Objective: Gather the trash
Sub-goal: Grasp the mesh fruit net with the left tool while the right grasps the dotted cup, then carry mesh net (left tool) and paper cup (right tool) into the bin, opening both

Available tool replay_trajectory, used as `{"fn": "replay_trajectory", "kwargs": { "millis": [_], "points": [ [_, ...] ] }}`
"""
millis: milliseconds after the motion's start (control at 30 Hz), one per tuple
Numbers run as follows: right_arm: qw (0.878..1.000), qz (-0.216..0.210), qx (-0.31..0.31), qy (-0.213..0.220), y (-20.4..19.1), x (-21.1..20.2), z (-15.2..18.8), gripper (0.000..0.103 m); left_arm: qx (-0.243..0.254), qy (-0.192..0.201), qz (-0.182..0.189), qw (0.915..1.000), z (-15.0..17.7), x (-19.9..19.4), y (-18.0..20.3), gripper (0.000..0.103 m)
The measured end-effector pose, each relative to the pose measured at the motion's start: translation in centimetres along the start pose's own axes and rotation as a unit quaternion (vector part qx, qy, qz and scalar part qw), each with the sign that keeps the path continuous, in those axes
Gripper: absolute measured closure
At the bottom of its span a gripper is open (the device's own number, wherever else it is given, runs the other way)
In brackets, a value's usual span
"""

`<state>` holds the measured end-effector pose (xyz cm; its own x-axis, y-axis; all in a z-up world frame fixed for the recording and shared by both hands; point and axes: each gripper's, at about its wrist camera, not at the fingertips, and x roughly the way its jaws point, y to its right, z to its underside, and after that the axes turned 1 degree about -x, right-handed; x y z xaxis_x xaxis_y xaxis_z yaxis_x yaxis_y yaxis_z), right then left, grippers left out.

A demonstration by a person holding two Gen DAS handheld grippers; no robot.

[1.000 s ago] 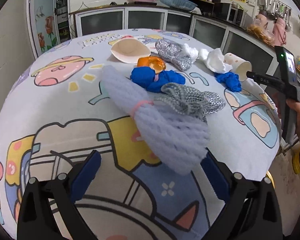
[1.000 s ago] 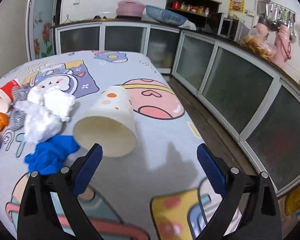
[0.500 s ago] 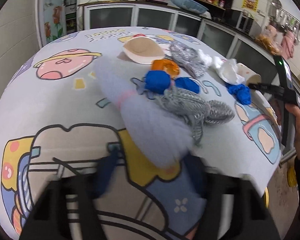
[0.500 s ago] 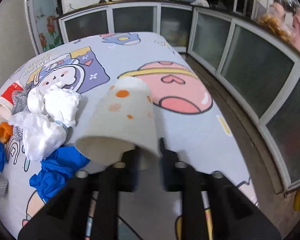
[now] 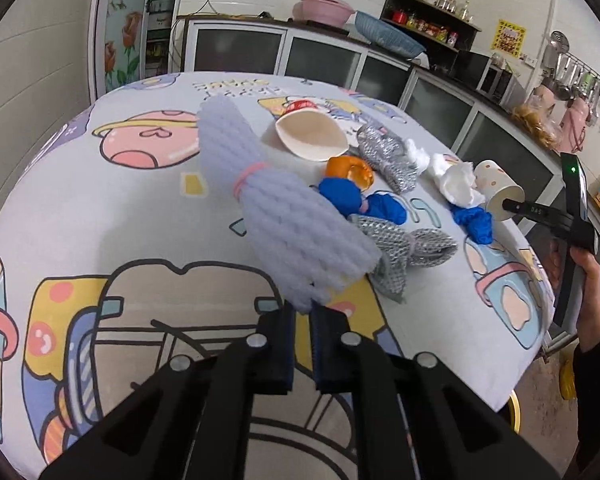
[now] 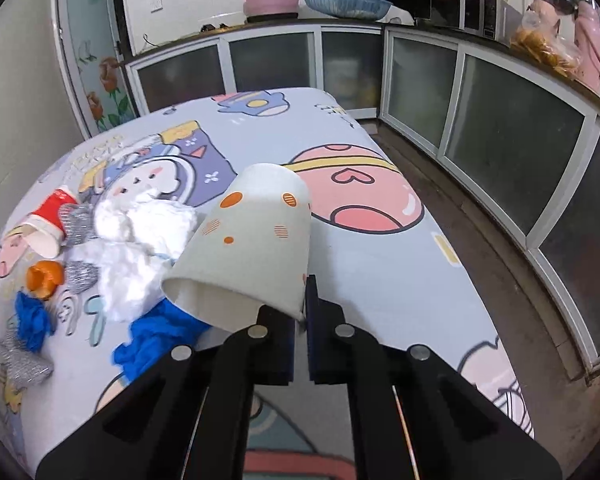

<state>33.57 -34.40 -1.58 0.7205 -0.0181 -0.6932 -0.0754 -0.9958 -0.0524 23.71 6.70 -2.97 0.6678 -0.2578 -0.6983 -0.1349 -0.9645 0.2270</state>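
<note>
Cartoon tablecloth (image 5: 100, 216); left hand-held gripper (image 5: 302, 314) pinches lavender foam net (image 5: 284, 208), right hand-held gripper (image 6: 300, 322) clamps dotted paper cup (image 6: 252, 252).

The right tool (image 6: 300, 322) occupies the lower centre of the frame, its blue pads closed on the rim wall of a white paper cup with orange spots (image 6: 252, 252). The cup lies tilted, open mouth toward the lower left, base toward the upper right. Left of the cup, crumpled white tissue (image 6: 140, 248) rests on the worktop (image 6: 380, 280), which carries a cartoon-print cloth. Below the tissue lies a blue wad (image 6: 156, 340), probably a glove. At the left edge: a red paper cup (image 6: 48, 220) on its side, an orange piece (image 6: 44, 278) and silver mesh (image 6: 20, 364).
</note>
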Motion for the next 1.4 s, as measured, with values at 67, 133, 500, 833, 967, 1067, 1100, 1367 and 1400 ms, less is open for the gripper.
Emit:
{"fn": "replay_trajectory", "kwargs": {
  "millis": [67, 133, 500, 833, 967, 1067, 1100, 1367, 1400],
  "points": [
    [1.0, -0.004, 0.0, 0.01, 0.0, -1.4, 0.4, 0.099, 0.003, 0.004, 0.006, 1.0, 0.1, -0.7, 0.1, 0.098],
    [1.0, -0.012, 0.0, 0.019, 0.1, -3.3, 1.0, 0.099, 0.011, 0.007, 0.015, 0.9998, 0.2, -1.3, 0.4, 0.098],
    [0.998, -0.006, 0.021, 0.054, 2.4, -13.2, 6.7, 0.099, 0.096, 0.017, 0.085, 0.9917, 2.2, -3.7, 6.2, 0.097],
    [0.995, 0.056, 0.059, 0.066, 7.5, -22.6, 15.6, 0.099, 0.218, 0.004, 0.203, 0.9546, 5.3, -3.8, 17.0, 0.097],
    [0.99, 0.094, 0.079, 0.065, 9.6, -25.6, 19.5, 0.099, 0.26, -0.015, 0.246, 0.9335, 7.1, -3.3, 21.5, 0.097],
    [0.987, 0.122, 0.092, 0.055, 10.9, -27.1, 22.6, 0.099, 0.292, -0.02, 0.269, 0.9176, 8.6, -3.2, 24.5, 0.097],
    [0.986, 0.125, 0.097, 0.05, 11.3, -27.3, 23.4, 0.099, 0.305, -0.026, 0.281, 0.9097, 9.3, -3.1, 25.9, 0.097],
    [0.977, 0.153, 0.146, -0.017, 14.6, -26.5, 30.3, 0.099, 0.374, -0.094, 0.338, 0.8586, 14.4, -1.0, 32.8, 0.097],
    [0.976, 0.153, 0.151, -0.03, 15.1, -26.2, 31.0, 0.099, 0.382, -0.106, 0.342, 0.8523, 15.2, -0.6, 33.6, 0.097]
  ]
}}
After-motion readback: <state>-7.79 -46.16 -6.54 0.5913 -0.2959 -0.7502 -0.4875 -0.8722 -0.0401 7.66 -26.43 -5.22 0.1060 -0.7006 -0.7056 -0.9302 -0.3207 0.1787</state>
